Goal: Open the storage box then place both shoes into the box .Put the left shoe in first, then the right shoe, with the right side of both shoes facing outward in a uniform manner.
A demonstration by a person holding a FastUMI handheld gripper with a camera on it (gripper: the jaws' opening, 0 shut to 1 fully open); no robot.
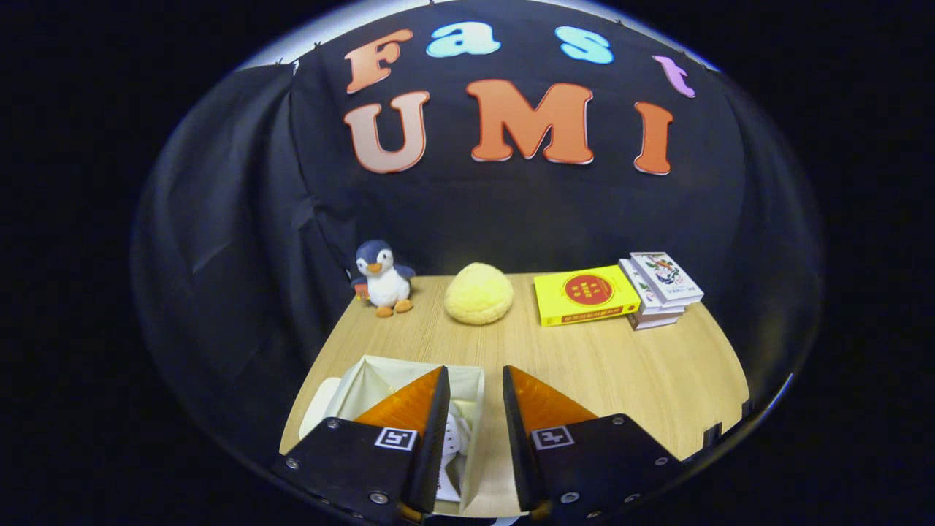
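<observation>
Tool [475, 431]: two orange fingers with black pads, held apart, nothing between them, hovering low over the near part of the desk [621, 372]. Released.

Box [405, 380]: pale fabric storage box, open at the top, just ahead of and under the left finger [413, 409]. Its right wall stands in the gap between the fingers.

Shoe [456, 435]: something white with small perforations lies inside the box beside the left finger's pad. Judged to be a shoe; which one, and which side faces out, cannot be told. A second pale, rounded shape [318, 405] lies at the box's left outer side; it may be the lid or the other shoe, unclear.

Risks:
- The left finger sits very close to the box wall. A sideways move could snag the soft fabric and drag or fold the box.
- If the remaining shoe is still outside, a grasp at the wrong end could seat it facing the opposite way from the first.
- Pushing a second shoe in could shove the first out of its facing.

Other items, all at the desk's far edge, well apart from the box:
- Penguin toy [381, 277], upright, far left.
- Yellow plush mound [478, 294], middle.
- Yellow book [584, 294], lying flat.
- Book stack [661, 288], touching the yellow book's right side.

Obstructions: none of the far items stands in the way of the box; the fingers themselves hide much of its inside.
</observation>
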